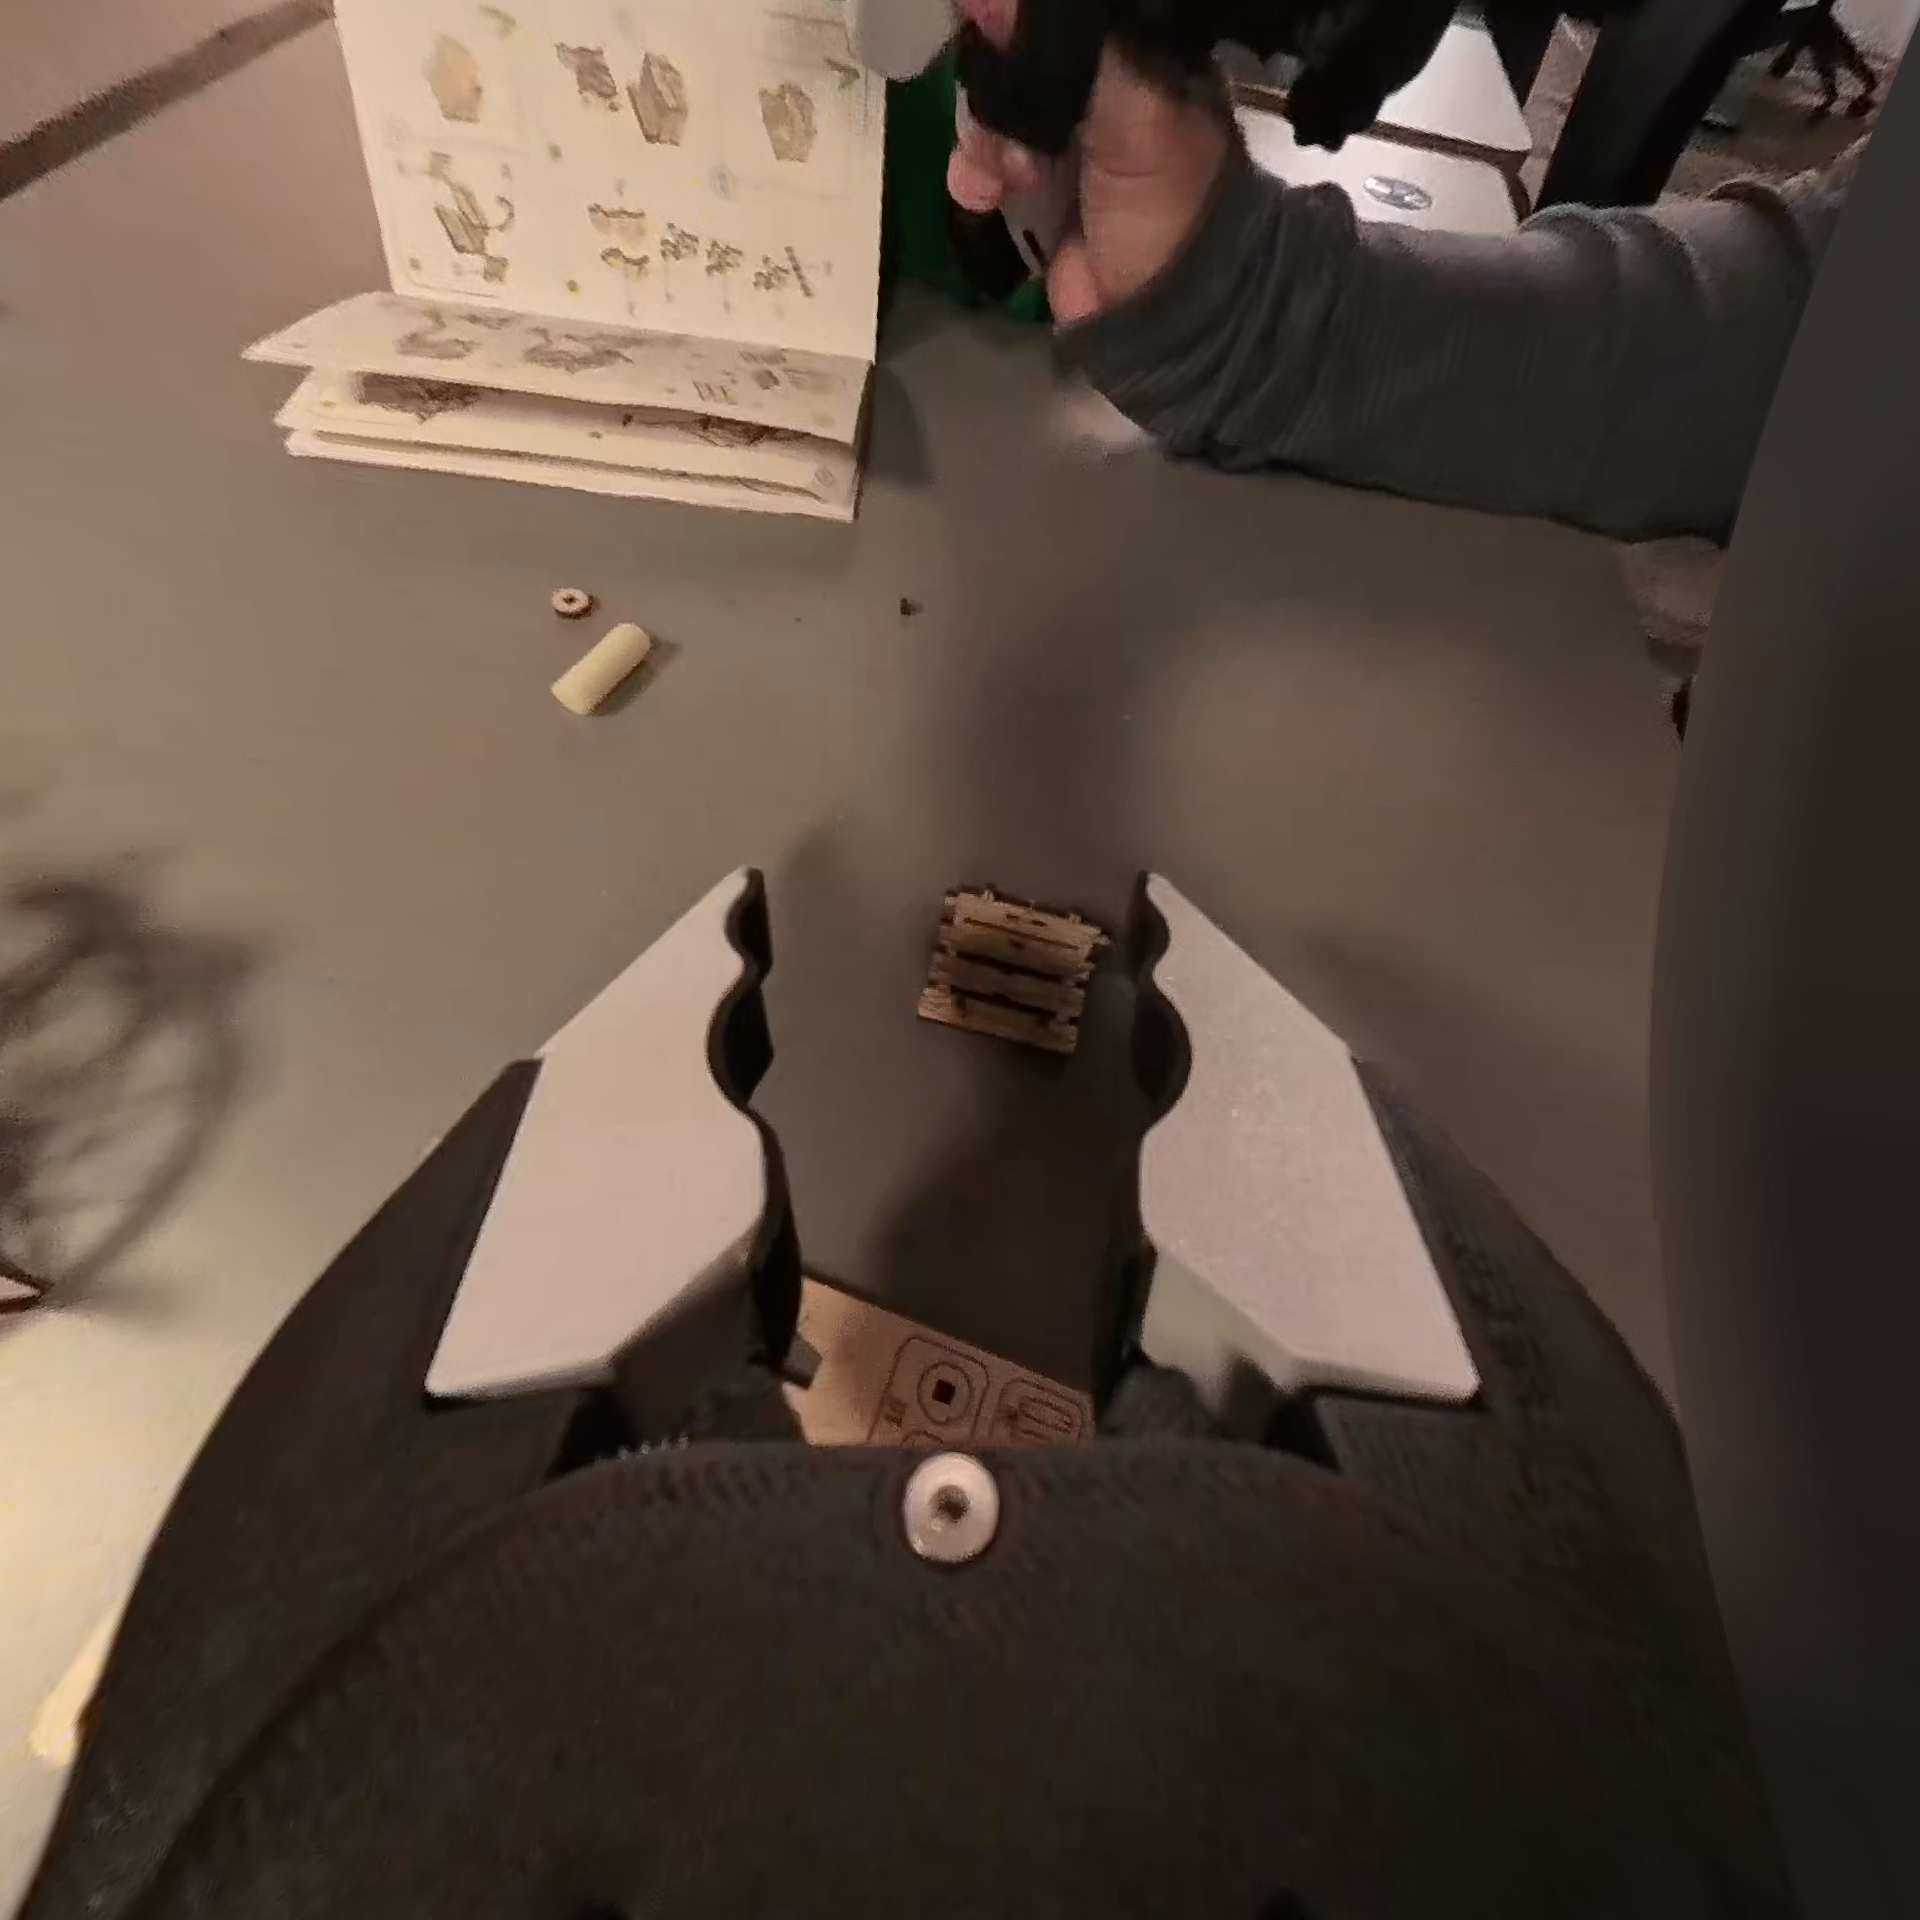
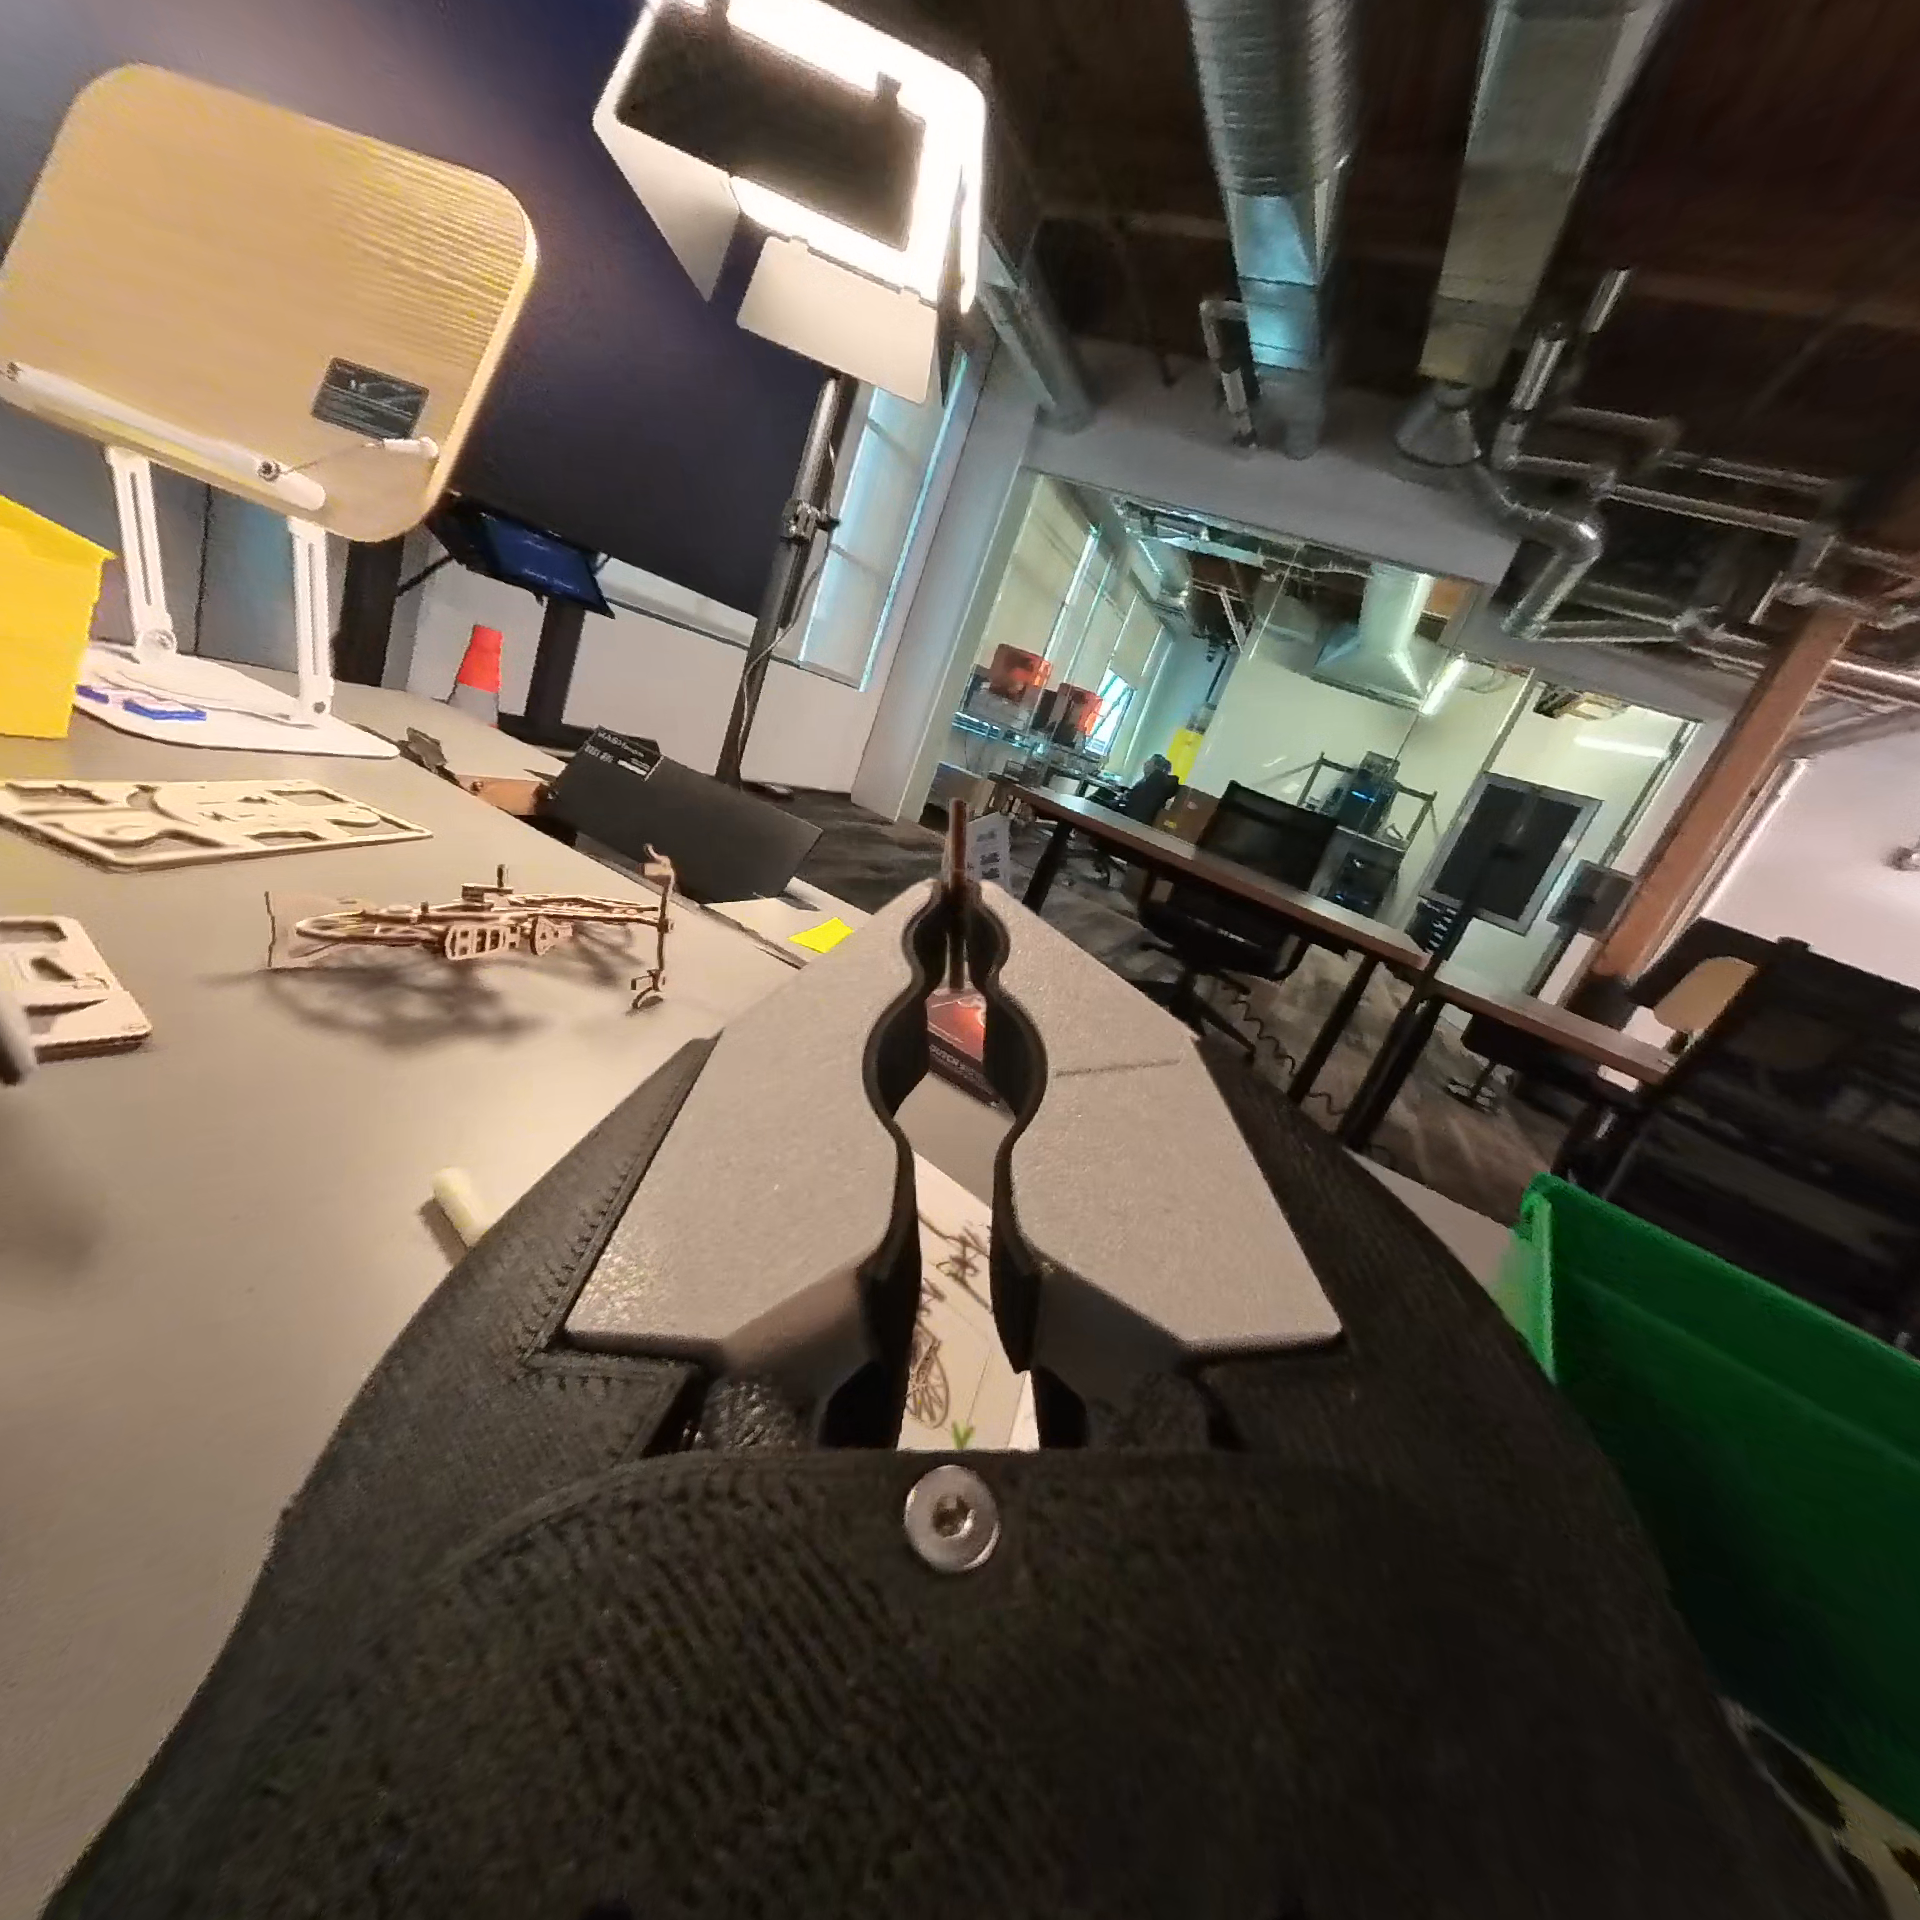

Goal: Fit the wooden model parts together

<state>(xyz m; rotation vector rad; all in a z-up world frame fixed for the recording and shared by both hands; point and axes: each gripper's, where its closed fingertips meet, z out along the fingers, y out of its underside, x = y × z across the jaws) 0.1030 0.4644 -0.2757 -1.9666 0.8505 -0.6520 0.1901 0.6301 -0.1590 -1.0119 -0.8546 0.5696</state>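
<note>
In the left wrist view my left gripper [image 1: 951,894] is open and empty, held above the grey table [image 1: 312,727]. A small slatted wooden assembly [image 1: 1010,968] lies on the table between its fingertips, nearer the right finger. In the right wrist view my right gripper [image 2: 954,896] is shut on a thin dark wooden piece [image 2: 956,842] that sticks up past the tips; the gripper is raised and tilted up toward the room. A partly built wooden bicycle model [image 2: 473,930] lies on the table to its left.
An instruction booklet [image 1: 613,312] stands open at the far side, with a pale cylinder [image 1: 601,668] and a tiny wooden ring [image 1: 570,601] near it. A person's hand and grey sleeve [image 1: 1351,343] are top right. Punched wooden sheets [image 2: 208,821], a stand [image 2: 260,312], yellow bin [image 2: 42,623] and green bin [image 2: 1714,1403] surround. The grippers' ends are close to 20 cm from one another. Between my left fingertips and the pale cylinder [image 1: 601,668] there is roughly 9 cm.
</note>
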